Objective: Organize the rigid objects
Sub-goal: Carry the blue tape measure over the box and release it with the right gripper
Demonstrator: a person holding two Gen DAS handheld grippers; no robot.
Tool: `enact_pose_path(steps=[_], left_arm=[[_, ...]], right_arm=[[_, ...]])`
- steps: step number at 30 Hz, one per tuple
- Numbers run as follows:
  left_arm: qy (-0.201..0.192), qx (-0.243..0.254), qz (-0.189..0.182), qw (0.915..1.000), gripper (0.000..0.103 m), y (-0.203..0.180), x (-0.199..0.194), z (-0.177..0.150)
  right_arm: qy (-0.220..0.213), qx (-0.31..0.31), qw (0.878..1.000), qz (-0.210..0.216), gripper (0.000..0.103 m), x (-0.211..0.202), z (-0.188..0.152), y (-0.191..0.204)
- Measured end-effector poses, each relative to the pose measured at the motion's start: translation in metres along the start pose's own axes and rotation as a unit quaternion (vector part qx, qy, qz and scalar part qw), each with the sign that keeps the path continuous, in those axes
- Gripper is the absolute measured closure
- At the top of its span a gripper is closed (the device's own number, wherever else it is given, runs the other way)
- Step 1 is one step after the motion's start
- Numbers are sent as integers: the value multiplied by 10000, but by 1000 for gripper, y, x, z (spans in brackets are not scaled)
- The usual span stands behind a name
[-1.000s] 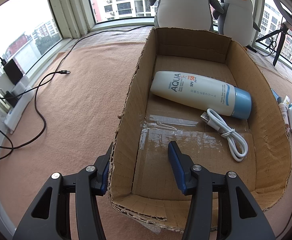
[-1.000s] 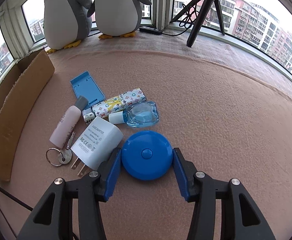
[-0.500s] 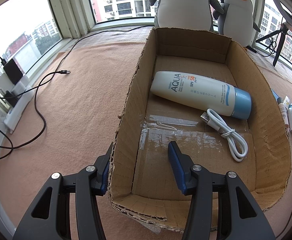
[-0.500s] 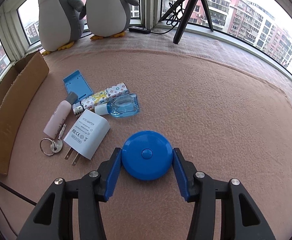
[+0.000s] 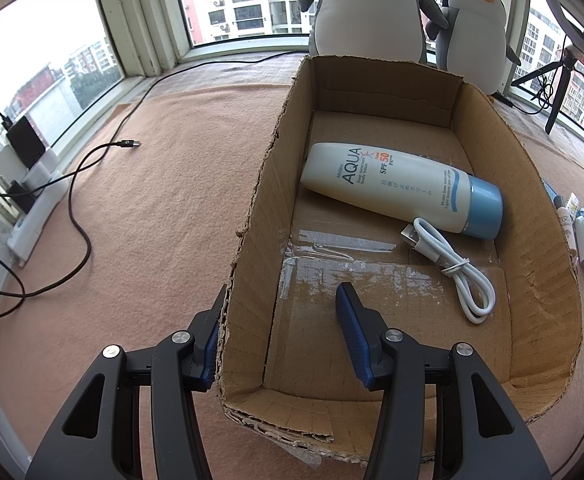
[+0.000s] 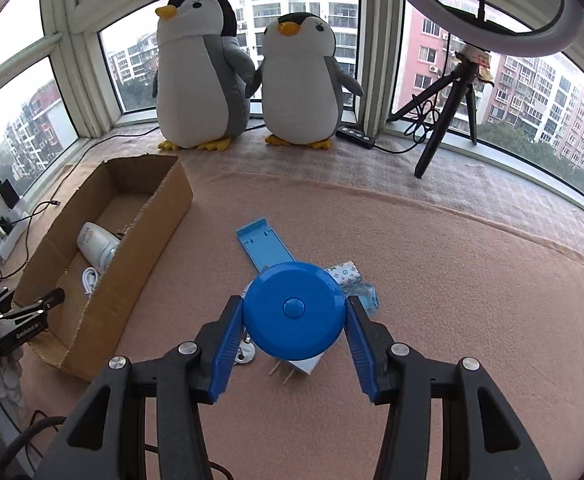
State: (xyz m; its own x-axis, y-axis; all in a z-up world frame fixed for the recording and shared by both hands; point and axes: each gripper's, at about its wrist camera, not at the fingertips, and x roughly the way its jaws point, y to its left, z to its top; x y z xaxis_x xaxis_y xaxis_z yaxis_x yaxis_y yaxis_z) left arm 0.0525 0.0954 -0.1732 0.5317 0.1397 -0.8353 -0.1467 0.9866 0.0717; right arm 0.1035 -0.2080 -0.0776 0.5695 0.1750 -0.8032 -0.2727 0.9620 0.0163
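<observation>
Cardboard box (image 5: pixel 532 184) lying long-ways on the salmon felt of the table (image 5: pixel 164 208), open-topped, near edge ragged and torn. Inside, toward the far half: a white AQUA lotion bottle (image 5: pixel 388 188) on its side, blue cap pointing right; just nearer and touching it, a coiled white USB cable (image 5: pixel 460 272); clear tape stuck across the bare floor in the near half. Left gripper (image 5: pixel 280 332) spread wide and straddling the box's left wall, one of its fingers (image 5: pixel 352 320) inside over the bare floor, the other outside against the cardboard, gripping nothing. Right gripper (image 6: pixel 294 316) clamped on a round blue tape measure (image 6: pixel 294 310), lifted above the table, blue pads pressing both sides of the disc. Below and behind it, a loose cluster right of the box: blue phone stand (image 6: pixel 266 248), a patterned white tube (image 6: pixel 346 274), a clear blue packet (image 6: pixel 362 294), the prongs of a white charger (image 6: pixel 296 368), a glimpse of keys (image 6: pixel 246 354). Open felt between box and cluster, and wide open felt to the right and near side. Far edge lined by two plush penguins (image 6: pixel 200 76), a tripod (image 6: pixel 448 108) and a power strip (image 6: pixel 354 136) at the window sill; black cables (image 5: pixel 76 208) trailing over the felt left of the box.
</observation>
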Motion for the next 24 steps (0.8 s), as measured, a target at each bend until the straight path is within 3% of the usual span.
enact_pose_path(steps=[11,17,24], left_arm=[[-2,-8,-2,10000,53,0,0,0],[-5,-16,-5,10000,53,-1,0,0],[-11,-41,-18,10000,53,-2,0,1]], right_arm=[[-19,-813,9917,1000,57,0,9,105],[123,-1211,9850,1220,57,14,3,145],[294,-1267,9826,1323,57,28,-2,161]])
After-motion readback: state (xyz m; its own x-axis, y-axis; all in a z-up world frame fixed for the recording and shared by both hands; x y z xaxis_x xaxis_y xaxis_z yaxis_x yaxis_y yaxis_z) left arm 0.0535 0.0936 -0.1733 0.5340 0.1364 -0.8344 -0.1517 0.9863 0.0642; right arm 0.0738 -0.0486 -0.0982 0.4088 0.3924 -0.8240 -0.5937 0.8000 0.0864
